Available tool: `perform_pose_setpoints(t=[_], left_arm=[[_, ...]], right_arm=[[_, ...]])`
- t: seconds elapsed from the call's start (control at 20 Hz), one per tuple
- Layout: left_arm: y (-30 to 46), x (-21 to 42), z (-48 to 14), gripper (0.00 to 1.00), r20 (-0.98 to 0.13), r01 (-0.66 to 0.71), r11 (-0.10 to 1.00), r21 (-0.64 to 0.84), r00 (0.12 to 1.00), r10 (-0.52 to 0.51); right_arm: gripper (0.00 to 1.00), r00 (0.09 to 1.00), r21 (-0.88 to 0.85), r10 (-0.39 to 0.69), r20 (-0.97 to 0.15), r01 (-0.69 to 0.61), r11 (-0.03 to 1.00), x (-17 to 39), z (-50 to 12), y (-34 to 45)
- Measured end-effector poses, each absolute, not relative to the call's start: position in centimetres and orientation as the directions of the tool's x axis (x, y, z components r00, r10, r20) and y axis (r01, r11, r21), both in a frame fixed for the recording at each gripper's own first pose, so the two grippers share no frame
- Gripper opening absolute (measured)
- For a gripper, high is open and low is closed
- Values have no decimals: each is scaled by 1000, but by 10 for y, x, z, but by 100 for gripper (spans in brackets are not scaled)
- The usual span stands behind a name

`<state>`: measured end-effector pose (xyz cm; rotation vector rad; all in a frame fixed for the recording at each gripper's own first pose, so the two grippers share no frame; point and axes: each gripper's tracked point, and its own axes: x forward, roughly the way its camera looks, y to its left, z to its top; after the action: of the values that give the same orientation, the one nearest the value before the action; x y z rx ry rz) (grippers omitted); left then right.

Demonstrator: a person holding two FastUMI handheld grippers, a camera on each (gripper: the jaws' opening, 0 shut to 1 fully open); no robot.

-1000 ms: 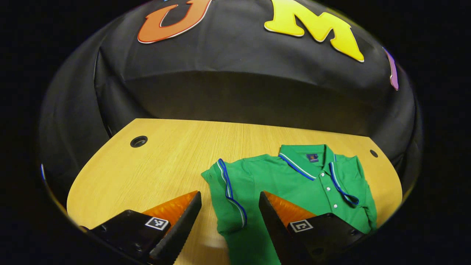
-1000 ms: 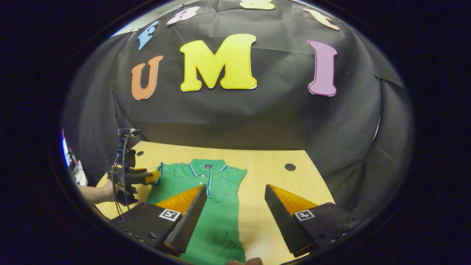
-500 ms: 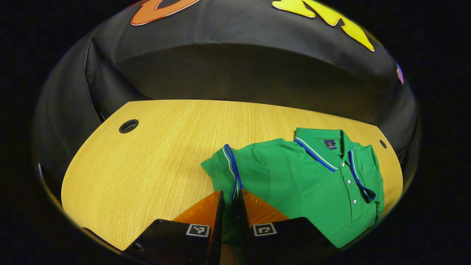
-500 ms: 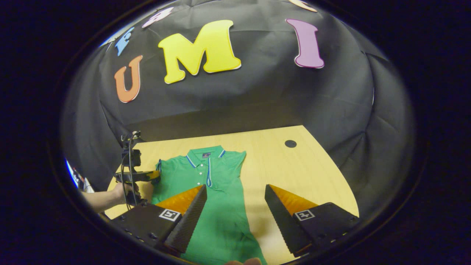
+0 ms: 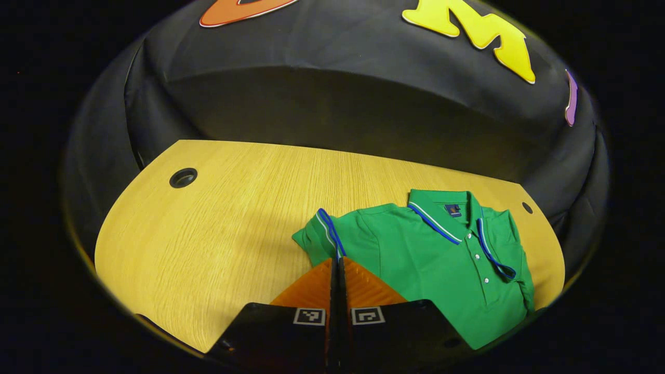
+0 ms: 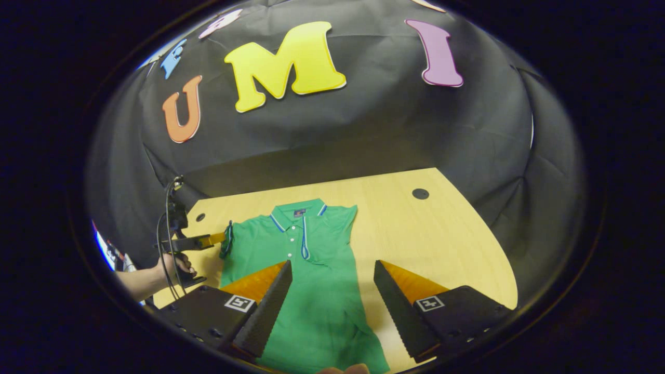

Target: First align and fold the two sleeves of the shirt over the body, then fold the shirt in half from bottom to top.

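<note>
Pinching the sleeve [image 5: 324, 240], left tool [image 5: 336, 265] hides its cuff end.

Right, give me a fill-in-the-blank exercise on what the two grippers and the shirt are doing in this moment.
1. The left gripper is shut on the shirt's ____.
2. The right gripper hangs over the green shirt with its jaws ____.
3. The shirt lies on a ____ table.
4. The trim along the collar is white and ____.

Missing words: sleeve; open; wooden; blue
</note>
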<state>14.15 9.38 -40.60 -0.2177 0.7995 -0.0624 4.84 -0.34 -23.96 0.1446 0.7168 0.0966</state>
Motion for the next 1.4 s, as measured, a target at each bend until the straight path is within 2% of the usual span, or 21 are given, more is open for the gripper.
perform_pose_setpoints(t=[0.05,0.2,0.25,0.35,0.4,0.45,0.5,0.55,0.6,0.65,0.7,0.75,1.0,1.05,1.1,1.15,1.2,1.25,1.3,1.35,1.4], left_arm=[[89,143,-397,6,-695,-12,972,-233,701,-158],[77,149,-369,6,-661,33,966,-256,724,-200],[79,154,-367,5,-659,30,974,-224,732,-175],[103,157,-387,6,-712,-29,998,-64,702,-25],[104,155,-402,6,-744,-17,998,-56,667,-31],[99,152,-412,0,-764,-3,996,-86,642,-65],[96,151,-419,15,-770,0,994,-113,632,-87],[96,153,-421,43,-769,-9,992,-125,633,-91],[91,157,-420,46,-758,-18,991,-130,646,-87],[91,161,-417,58,-745,-18,991,-135,661,-90],[87,165,-419,79,-744,-14,991,-132,662,-90],[88,159,-420,100,-752,-7,992,-128,653,-93],[90,150,-449,100,-811,-35,994,-107,582,-67],[93,147,-453,95,-819,-48,993,-104,571,-58],[97,147,-453,99,-816,-53,993,-101,576,-52],[97,151,-455,81,-808,-48,993,-109,586,-60],[101,150,-454,72,-806,-51,993,-110,589,-60],[102,150,-452,41,-801,-54,991,-119,595,-64],[107,150,-452,36,-804,-55,992,-109,592,-55],[108,150,-451,18,-799,-51,992,-113,598,-60],[107,151,-450,9,-798,-43,992,-121,599,-72]], right_arm=[[96,751,170,141,-645,-39,985,49,-237,-2],[96,759,185,151,-633,-41,982,50,-231,1],[96,760,190,156,-631,-44,981,49,-230,3],[96,762,193,162,-627,-50,980,45,-228,4],[96,762,189,161,-627,-51,981,43,-229,2],[96,760,183,160,-630,-55,982,40,-229,0],[96,758,175,156,-633,-56,983,37,-231,-2],[96,755,169,150,-638,-52,984,34,-232,-6],[96,752,170,147,-643,-47,984,32,-233,-8],[96,748,171,143,-648,-40,984,31,-234,-11],[93,745,176,142,-652,-34,984,31,-236,-12],[96,741,180,142,-656,-29,983,32,-237,-13],[96,736,187,142,-662,-21,982,37,-240,-16],[96,734,188,140,-665,-17,982,37,-241,-17],[96,731,195,141,-668,-12,981,37,-243,-17],[96,726,202,142,-673,-4,979,37,-245,-17],[96,716,211,145,-683,3,977,36,-249,-16],[96,707,221,149,-691,10,975,35,-253,-15],[96,702,228,148,-697,21,973,34,-256,-15],[96,698,236,149,-700,29,971,34,-256,-15],[96,695,241,150,-703,35,970,35,-258,-14]])
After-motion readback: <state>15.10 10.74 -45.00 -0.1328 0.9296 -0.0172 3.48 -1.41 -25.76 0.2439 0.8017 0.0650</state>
